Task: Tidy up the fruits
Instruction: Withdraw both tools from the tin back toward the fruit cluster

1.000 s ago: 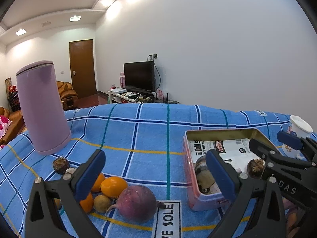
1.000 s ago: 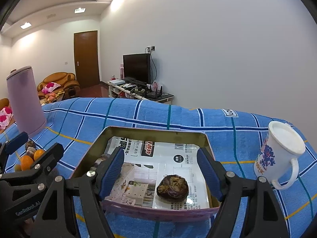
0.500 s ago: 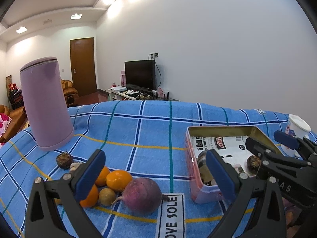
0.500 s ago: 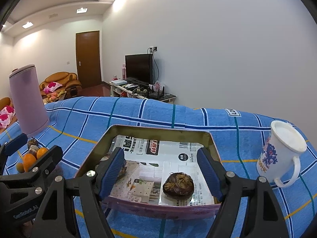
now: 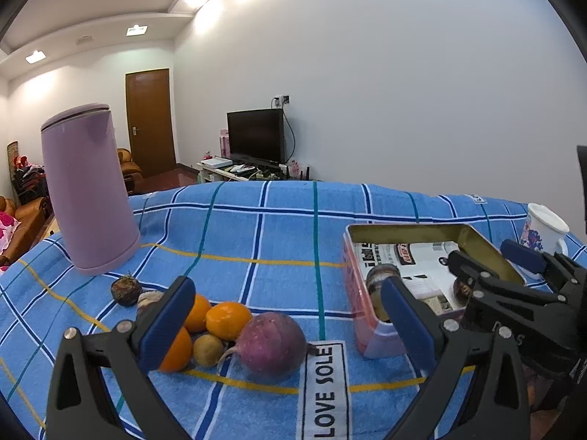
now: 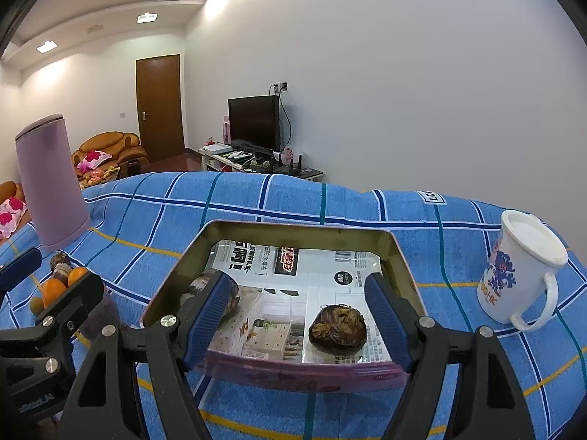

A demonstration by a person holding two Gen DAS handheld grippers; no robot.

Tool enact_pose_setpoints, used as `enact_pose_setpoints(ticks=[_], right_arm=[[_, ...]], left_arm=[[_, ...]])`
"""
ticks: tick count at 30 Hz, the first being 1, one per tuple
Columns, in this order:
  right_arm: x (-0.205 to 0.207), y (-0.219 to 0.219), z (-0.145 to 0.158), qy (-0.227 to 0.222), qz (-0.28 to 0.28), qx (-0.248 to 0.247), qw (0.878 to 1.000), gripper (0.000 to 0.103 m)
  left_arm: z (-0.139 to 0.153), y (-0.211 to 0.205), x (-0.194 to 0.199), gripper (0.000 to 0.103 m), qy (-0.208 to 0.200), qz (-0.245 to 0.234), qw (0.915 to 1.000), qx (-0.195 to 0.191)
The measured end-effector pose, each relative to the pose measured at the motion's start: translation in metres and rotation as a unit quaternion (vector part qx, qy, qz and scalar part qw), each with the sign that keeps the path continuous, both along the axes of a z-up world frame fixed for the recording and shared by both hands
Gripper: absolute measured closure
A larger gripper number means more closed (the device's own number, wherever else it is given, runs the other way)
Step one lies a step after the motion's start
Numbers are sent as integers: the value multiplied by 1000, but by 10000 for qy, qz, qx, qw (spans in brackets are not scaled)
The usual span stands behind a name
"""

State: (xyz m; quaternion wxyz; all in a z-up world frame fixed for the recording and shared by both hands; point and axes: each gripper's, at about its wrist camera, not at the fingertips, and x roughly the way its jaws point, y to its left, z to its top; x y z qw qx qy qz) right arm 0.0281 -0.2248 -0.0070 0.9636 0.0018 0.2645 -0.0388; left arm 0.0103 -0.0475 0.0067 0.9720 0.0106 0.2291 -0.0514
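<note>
- We see a soft woven cloth (image 5: 256, 227), blue checked, matt like towelling.
- The tin (image 6: 400, 264) looks like metal, dull gold inside, lined with printed paper (image 6: 323, 267).
- The mug (image 6: 513, 278) seems glossy and smooth.
- The lilac canister (image 5: 88, 190) is smooth and matt.
- The oranges (image 5: 227, 319) shine slightly; the dark fruit (image 6: 337, 330) looks rough.

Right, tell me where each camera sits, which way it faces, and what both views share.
Left wrist: rides the left claw, angled down at the fruit pile; both its fingers and the right claw show.
Right wrist: rides the right claw, angled down into the tin tray; its fingers and the left claw show.
Shared: tray, purple canister, white mug, blue cloth.
</note>
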Motion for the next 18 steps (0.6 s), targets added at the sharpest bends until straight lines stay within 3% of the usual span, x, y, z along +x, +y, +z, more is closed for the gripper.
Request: enact_pose_setpoints(ticks=[18], right_arm=[[-12, 22, 0, -15, 236, 19, 9997, 26]], left_arm=[[-6, 45, -7, 0, 334, 227, 9986, 341]])
